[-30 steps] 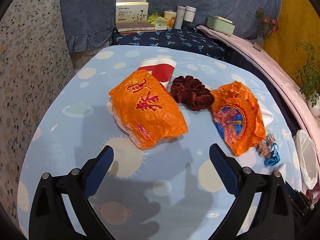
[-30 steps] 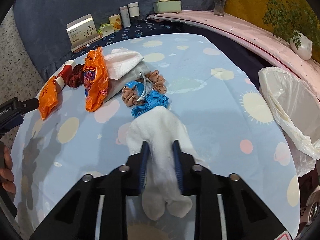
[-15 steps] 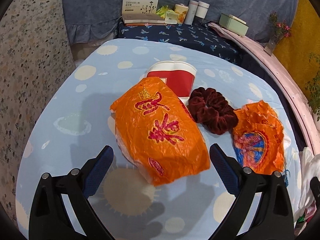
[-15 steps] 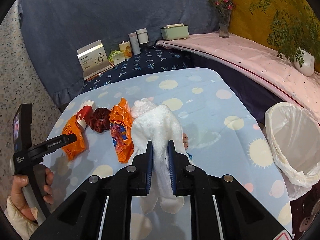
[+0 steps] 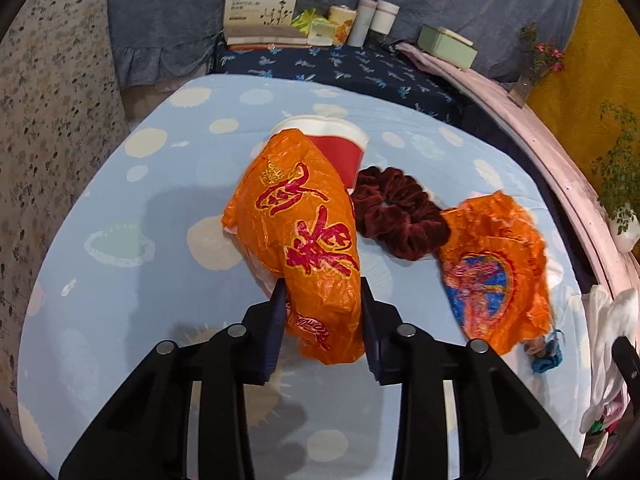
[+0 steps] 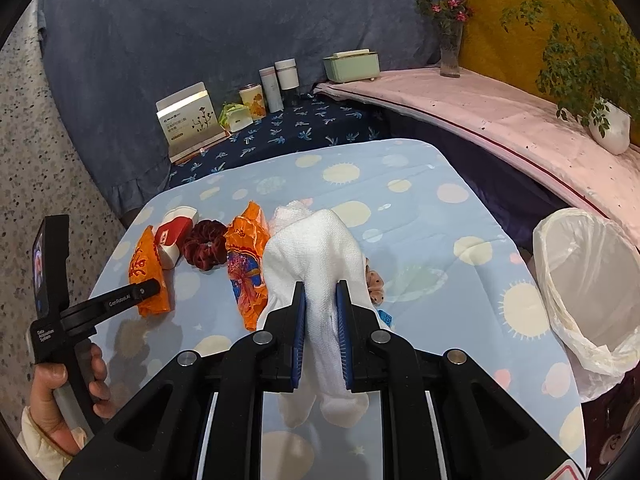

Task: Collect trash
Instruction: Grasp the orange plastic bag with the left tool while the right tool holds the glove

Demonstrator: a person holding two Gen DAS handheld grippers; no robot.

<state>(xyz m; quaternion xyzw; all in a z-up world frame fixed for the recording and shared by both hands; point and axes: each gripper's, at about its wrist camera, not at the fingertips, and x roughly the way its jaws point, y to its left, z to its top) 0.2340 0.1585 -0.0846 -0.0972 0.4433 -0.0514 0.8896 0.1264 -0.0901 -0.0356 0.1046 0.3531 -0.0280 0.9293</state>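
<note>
On the sun-patterned blue table (image 5: 132, 248) lies an orange snack bag (image 5: 304, 240) with red characters. My left gripper (image 5: 322, 300) is closing; both pads touch the bag's near end. Behind it are a red-and-white paper cup (image 5: 336, 148), a maroon scrunchie (image 5: 396, 216) and a second orange wrapper (image 5: 496, 264). My right gripper (image 6: 320, 304) is shut on a white cloth (image 6: 316, 252), which hangs above the table. A bin lined with a white bag (image 6: 588, 280) stands off the table's right edge.
A blue band and a dotted scrunchie (image 6: 374, 284) lie under the hanging cloth. Behind the table, a dark shelf holds a box (image 5: 260, 8), jars and a green case. A pink ledge (image 6: 500, 120) with potted plants runs along the right. A hand (image 6: 60, 392) holds the left gripper.
The left gripper moved forward over the orange snack bag and its jaws came together on the bag's near end. The right gripper rose, lifting the white cloth off the table.
</note>
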